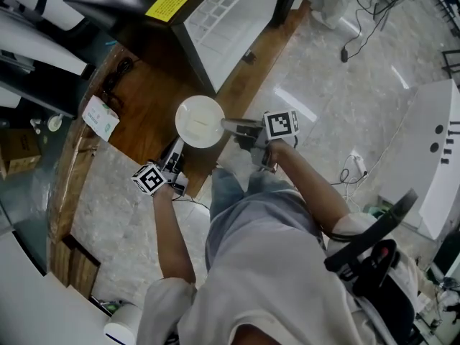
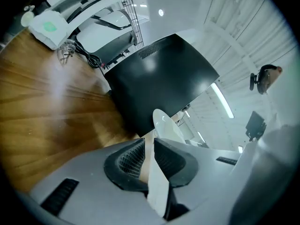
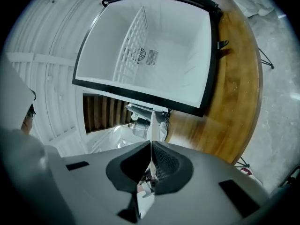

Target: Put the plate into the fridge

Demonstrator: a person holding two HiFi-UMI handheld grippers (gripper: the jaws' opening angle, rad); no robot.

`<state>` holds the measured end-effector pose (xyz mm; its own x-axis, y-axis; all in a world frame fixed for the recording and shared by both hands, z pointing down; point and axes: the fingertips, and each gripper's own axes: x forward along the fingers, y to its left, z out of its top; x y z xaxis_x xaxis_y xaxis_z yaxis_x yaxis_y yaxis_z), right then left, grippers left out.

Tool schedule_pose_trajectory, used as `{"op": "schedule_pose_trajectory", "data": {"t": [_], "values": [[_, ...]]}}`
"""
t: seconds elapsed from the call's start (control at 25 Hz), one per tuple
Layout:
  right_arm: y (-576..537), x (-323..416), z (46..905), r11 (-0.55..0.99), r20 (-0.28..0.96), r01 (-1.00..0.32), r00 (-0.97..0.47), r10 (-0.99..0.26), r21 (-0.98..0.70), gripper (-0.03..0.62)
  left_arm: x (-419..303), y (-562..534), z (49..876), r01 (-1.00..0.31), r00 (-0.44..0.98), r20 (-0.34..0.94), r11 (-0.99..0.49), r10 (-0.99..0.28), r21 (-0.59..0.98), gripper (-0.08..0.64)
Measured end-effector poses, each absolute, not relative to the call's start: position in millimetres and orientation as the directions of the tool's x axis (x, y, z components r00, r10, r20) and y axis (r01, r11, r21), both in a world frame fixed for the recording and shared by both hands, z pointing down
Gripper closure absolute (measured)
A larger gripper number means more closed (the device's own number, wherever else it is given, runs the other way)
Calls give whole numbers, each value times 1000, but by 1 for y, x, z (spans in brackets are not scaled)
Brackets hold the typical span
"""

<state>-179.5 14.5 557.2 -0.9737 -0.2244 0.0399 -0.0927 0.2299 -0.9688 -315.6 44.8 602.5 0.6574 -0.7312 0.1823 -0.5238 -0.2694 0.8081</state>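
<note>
A round white plate (image 1: 200, 121) hangs over the front edge of the wooden table (image 1: 147, 95), held by both grippers. My left gripper (image 1: 177, 149) is shut on its near-left rim. From the right, my right gripper (image 1: 230, 126) is shut on the opposite rim. In the left gripper view the plate (image 2: 165, 124) stands edge-on between the pads of the gripper (image 2: 149, 142). The right gripper view shows the same thin plate edge (image 3: 152, 124) pinched by the gripper (image 3: 151, 146). The small black fridge (image 1: 223, 16) stands just beyond with its white inside (image 3: 154, 60) showing.
A white tissue pack (image 1: 100, 118) and black cables (image 1: 118, 77) lie on the table's left part. The fridge's black side (image 2: 159, 78) rises close ahead of the left gripper. A wire shelf (image 3: 133, 43) stands inside the fridge. Marble floor (image 1: 338, 92) with cables lies to the right.
</note>
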Motion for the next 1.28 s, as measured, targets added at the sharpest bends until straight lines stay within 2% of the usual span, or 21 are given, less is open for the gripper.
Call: {"op": "schedule_pose_trajectory", "data": {"t": [0.36, 0.68, 1.08, 1.28], "values": [[4, -157, 531, 276, -60, -8, -969, -238, -961, 571, -290, 43, 574, -333, 728, -17, -374, -686, 866, 505], [5, -113, 525, 295, -76, 4, -969, -234, -955, 571, -245, 46, 551, -217, 735, -156, -447, -660, 868, 505], [5, -71, 514, 325, -93, 13, -968, -231, -945, 569, -203, 47, 529, -156, 752, -237, -517, -614, 842, 505], [7, -57, 507, 337, -118, 37, -968, -223, -941, 569, -192, 41, 536, -179, 750, -210, -498, -627, 848, 505]]}}
